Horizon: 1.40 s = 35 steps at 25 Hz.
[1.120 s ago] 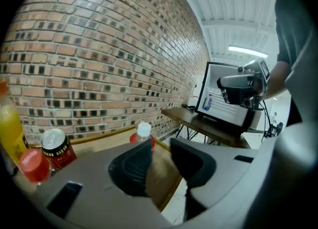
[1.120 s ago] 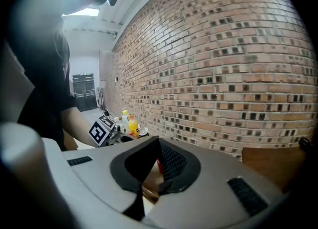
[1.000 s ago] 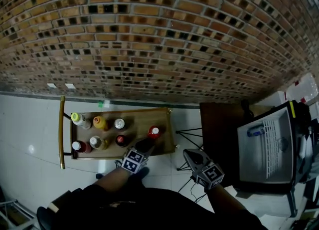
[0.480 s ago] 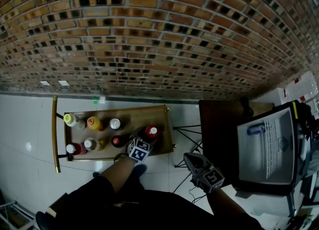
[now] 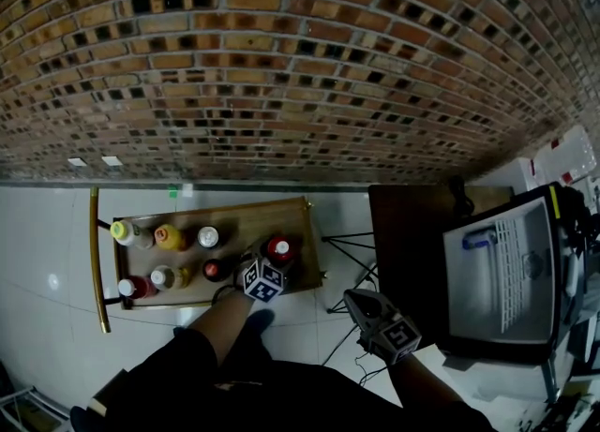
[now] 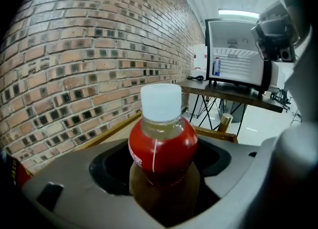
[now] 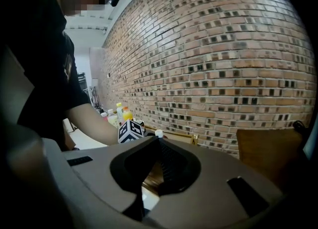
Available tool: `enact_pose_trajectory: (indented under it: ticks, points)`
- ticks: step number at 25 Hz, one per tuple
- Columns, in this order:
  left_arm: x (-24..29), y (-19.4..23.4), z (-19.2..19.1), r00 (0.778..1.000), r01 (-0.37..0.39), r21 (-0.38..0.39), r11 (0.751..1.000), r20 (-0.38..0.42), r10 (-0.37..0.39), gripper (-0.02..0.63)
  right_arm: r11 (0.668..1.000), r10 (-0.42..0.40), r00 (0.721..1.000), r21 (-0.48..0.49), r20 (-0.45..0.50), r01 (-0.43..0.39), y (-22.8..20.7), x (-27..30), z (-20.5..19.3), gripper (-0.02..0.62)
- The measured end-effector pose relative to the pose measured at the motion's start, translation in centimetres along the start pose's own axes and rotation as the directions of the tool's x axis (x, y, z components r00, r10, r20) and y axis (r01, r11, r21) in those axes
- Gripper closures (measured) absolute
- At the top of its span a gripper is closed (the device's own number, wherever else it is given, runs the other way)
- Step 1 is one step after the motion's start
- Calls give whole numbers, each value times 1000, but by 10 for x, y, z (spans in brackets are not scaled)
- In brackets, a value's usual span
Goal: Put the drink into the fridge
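- Left gripper [image 6: 164, 176] is clasping the white-capped red drink bottle [image 6: 163, 141] on the cart tabletop [image 5: 242, 219].
- Right gripper [image 7: 158, 173] is idling, jaws together, empty.
- A tilted lift risks knocking the neighbouring bottle [image 5: 214, 269].

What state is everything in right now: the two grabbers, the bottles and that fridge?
Red-label bottle: capped, upright on the cart, between the left gripper's jaws.
Left gripper: closed on that bottle, by the look of it.
Right gripper: jaws together, empty, held in the air.
Other six bottles: upright, capped.
Fridge: white inside showing, so seemingly open.
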<state>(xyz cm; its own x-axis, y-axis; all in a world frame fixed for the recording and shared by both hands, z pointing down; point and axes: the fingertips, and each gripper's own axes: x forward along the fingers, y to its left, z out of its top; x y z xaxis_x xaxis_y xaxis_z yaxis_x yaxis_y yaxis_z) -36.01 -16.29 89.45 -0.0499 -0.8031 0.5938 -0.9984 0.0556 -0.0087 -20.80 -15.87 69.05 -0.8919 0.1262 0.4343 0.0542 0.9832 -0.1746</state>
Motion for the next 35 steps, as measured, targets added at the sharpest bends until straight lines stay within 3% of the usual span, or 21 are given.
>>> enact_pose_trajectory:
  ticks: [11,17,25,35]
  points:
    - [0,-4,-1,998,58,-14,998,-16,-58,253,1000,-14,1000,-4,-9,14,2,-4,1,607]
    - [-19,-20,27,996,86,-30,996,7,-86,253,999,-44,999,2,18,44,-1,-19,11,607]
    - [-55,-67,80,988,152,86,985,25,-155,253,993,-114,988,35,103,111,5,-60,44,607]
    - [-100,-154,176,949,283,216,934,79,-306,253,976,-209,955,-11,209,216,6,-157,58,607]
